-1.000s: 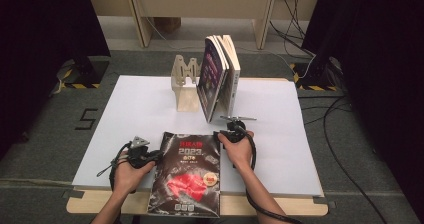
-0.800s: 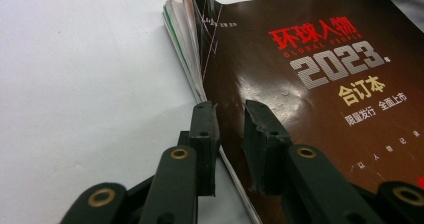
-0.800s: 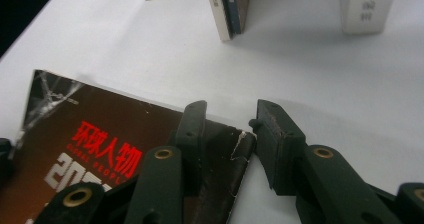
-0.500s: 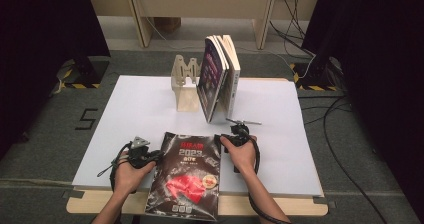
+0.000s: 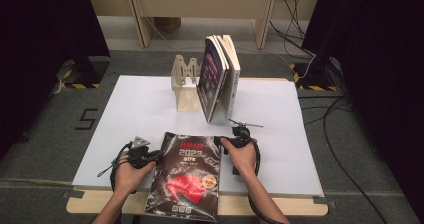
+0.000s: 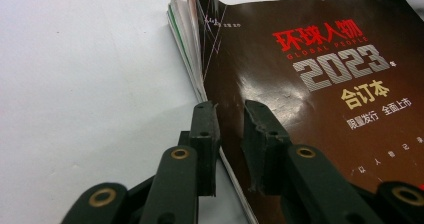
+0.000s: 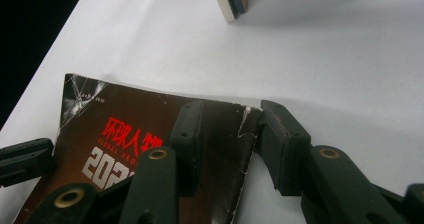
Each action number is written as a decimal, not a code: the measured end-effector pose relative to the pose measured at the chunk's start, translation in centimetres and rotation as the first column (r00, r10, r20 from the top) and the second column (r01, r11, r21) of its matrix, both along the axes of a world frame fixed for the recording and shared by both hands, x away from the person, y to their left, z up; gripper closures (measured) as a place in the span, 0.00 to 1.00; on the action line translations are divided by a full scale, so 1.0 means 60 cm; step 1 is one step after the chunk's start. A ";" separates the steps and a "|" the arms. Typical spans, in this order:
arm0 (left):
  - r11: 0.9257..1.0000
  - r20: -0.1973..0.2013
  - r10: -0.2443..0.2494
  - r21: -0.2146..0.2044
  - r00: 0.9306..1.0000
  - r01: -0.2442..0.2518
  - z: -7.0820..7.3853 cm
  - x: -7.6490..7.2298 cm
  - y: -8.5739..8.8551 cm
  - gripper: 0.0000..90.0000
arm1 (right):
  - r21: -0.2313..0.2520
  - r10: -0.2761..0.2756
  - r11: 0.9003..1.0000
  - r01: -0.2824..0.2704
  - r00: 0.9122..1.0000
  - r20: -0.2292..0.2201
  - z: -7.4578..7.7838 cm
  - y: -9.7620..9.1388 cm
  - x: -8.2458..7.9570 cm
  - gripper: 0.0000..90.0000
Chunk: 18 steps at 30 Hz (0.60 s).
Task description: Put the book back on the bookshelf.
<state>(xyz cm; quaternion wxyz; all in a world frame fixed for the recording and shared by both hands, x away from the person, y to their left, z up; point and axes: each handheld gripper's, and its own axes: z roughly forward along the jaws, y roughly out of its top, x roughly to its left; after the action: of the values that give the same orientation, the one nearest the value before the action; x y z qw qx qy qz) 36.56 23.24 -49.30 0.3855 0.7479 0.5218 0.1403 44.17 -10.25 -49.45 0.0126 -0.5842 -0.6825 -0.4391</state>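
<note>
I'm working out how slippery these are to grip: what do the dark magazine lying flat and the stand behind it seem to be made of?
The magazine looks like paper with a glossy coated cover: light glares off the dark front, and thin page edges fan out along its side. The stand looks like pale unfinished wood, probably plywood: matte tan, flat cut-out panels.

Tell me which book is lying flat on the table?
The dark magazine with the red picture, lying flat at the near edge of the table between both hands. The other books stand upright against the wooden bookstand.
</note>
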 end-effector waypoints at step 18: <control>1.000 0.003 -0.005 -0.001 1.000 0.005 0.000 -0.001 0.001 0.83 | 0.029 0.116 0.993 -0.114 0.990 -0.079 0.005 0.012 -0.011 0.77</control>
<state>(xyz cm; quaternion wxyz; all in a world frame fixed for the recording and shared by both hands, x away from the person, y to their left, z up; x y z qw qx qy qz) 36.53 23.30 -49.30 0.3868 0.7488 0.5196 0.1403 43.48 -9.51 -49.17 0.0727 -0.5608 -0.7086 -0.4220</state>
